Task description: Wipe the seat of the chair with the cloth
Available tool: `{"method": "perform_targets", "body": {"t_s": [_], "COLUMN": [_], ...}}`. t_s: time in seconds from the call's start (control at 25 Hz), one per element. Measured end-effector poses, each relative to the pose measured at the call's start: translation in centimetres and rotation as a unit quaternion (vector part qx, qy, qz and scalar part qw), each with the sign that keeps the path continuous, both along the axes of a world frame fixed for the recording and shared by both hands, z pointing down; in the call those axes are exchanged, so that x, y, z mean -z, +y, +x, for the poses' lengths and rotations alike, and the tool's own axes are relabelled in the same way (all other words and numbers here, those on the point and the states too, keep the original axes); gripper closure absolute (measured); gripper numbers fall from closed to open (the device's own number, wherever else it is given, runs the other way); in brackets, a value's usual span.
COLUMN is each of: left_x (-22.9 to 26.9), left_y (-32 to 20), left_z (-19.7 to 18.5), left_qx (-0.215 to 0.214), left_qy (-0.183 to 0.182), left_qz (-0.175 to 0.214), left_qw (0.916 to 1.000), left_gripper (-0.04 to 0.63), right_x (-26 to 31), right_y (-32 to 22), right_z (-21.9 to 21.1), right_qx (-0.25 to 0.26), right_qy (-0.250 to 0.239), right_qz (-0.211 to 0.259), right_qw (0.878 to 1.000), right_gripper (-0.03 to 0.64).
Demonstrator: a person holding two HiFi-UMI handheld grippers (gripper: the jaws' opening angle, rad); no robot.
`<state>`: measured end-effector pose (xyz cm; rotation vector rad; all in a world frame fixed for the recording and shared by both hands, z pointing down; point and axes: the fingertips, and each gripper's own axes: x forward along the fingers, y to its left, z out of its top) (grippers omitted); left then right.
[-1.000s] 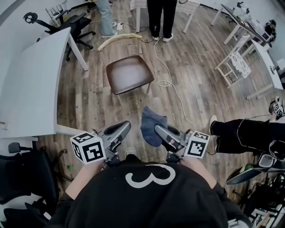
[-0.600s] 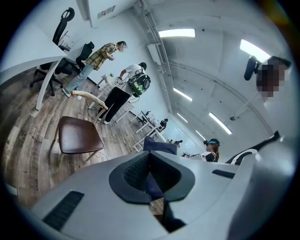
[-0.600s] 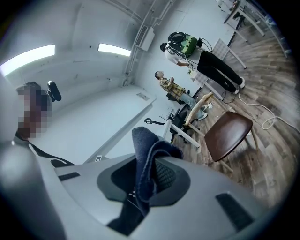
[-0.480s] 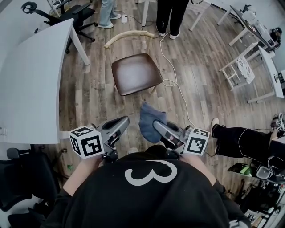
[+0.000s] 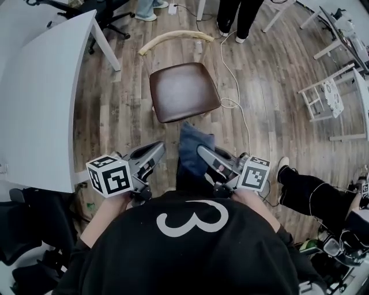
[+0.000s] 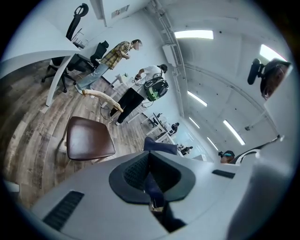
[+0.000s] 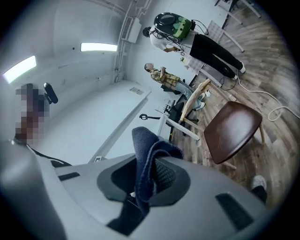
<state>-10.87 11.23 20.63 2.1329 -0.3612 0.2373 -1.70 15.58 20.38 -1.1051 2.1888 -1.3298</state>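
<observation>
Left gripper [image 5: 155,151]: jaws together with nothing between them; held low in front of the person, just left of the cloth and clear of it.
Right gripper [image 5: 203,151]: jaws clamped on the blue cloth [image 5: 193,147], which bunches up over the tips and hangs a fold below them.
Cloth position: in the air between the person and the chair, its far edge close to the seat's near rim in the head view; whether they touch cannot be told.
Chair seat [image 5: 184,91]: brown, glossy, bare, standing on the wood floor straight ahead of both grippers.
Backrest [image 5: 172,36]: pale curved rail on the seat's far side.
Left of the chair: white table [image 5: 46,86], one leg near the seat.
Right of the chair: white cable [image 5: 233,103] looping on the floor just beside the seat's right corner.
Beyond the chair: two standing people [image 5: 233,14].
Far right: a seated person's dark-trousered leg [image 5: 302,187].
</observation>
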Motion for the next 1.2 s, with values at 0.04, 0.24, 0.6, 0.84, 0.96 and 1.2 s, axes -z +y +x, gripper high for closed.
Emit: {"method": "perform_targets", "body": {"t_s": [0.04, 0.24, 0.6, 0.84, 0.96, 1.2], "left_x": [-0.4, -2.6, -7.9, -13.3, -16.4, -22.4], "left_y": [-1.2, -7.1, -14.4, -17.7, -18.1, -20.2], "left_z": [0.4, 3.7, 9.4, 8.7, 7.7, 4.2], "left_qx": [0.007, 0.042, 0.095, 0.129, 0.139, 0.16], "left_qy": [-0.002, -0.017, -0.053, -0.068, -0.055, -0.047], "left_qz": [-0.005, -0.037, -0.085, -0.132, -0.169, -0.237], "left_qw": [1.0, 0.9983, 0.9904, 0.9804, 0.9742, 0.9572], "left_gripper": [0.583, 0.583, 0.583, 0.583, 0.583, 0.583], "right_x": [-0.3, -1.9, -6.8, -12.2, -15.4, -19.6], "right_y": [-1.4, -8.0, -16.9, -20.0, -20.4, -22.8], "right_z": [0.5, 4.5, 10.6, 10.0, 8.9, 6.3], "right_qx": [0.007, 0.027, 0.063, 0.08, 0.078, 0.08], "right_qy": [-0.002, -0.003, -0.002, -0.004, -0.004, 0.024], "right_qz": [-0.005, -0.028, -0.076, -0.135, -0.168, -0.214], "right_qw": [1.0, 0.999, 0.995, 0.988, 0.983, 0.973], "right_gripper": [0.563, 0.563, 0.563, 0.563, 0.563, 0.563]}}
